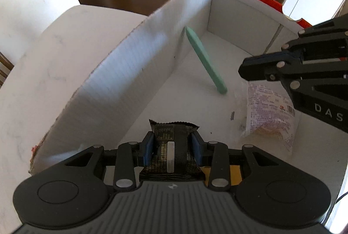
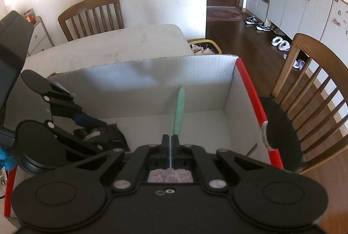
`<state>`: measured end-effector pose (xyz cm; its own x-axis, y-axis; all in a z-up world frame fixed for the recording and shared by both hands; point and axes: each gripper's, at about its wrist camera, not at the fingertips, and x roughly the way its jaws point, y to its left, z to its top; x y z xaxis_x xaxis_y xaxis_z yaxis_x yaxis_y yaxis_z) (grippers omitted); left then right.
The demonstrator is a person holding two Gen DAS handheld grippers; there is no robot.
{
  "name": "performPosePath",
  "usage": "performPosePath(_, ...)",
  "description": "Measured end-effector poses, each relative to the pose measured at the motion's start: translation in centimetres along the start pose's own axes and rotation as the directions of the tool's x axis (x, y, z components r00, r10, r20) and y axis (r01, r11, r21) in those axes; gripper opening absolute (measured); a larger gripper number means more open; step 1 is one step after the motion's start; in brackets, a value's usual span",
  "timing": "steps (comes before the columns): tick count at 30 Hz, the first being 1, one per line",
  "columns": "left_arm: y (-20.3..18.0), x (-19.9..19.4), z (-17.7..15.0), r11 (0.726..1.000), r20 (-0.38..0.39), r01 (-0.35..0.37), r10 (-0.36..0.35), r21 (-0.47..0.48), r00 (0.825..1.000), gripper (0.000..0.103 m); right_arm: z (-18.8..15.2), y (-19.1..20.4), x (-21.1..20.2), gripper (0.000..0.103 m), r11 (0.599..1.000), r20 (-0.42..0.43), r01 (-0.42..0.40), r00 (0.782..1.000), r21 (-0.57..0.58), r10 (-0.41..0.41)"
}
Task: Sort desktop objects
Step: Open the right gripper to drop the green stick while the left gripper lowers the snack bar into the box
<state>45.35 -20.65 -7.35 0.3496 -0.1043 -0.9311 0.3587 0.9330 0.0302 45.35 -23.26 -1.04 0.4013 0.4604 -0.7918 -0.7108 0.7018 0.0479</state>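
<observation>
A white corrugated cardboard box with red edges spreads ahead of both pairs of fingers, its long wall to the left of the left gripper. The clear pink-printed snack bag hangs from the right gripper, whose fingers are pressed together on its top edge. A mint green pen-shaped stick leans against the wall beyond both fingertips. The left fingers clamp a black foil snack packet between them, over the box floor.
</observation>
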Motion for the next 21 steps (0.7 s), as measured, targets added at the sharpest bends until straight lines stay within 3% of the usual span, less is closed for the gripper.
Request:
performPosePath(4,0.5,-0.2,0.0,0.999,0.003,0.026,-0.025,-0.025,1.0,0.038,0.0,0.0,-0.1,0.009,1.0,-0.008,-0.003,1.0,0.005,0.003)
performPosePath(9,1.1,-1.1,-0.4,0.998,0.029,0.02,-0.018,-0.057,0.999,0.059,-0.1,-0.4,-0.5,0.018,1.0,-0.009,0.004,1.0,0.023,-0.004)
performPosePath(21,0.1,-4.1,-1.0,0.996,0.124,0.051,-0.041,-0.078,0.991,0.061,-0.5,-0.4,-2.9,0.028,1.0,-0.003,-0.002,1.0,0.021,0.002)
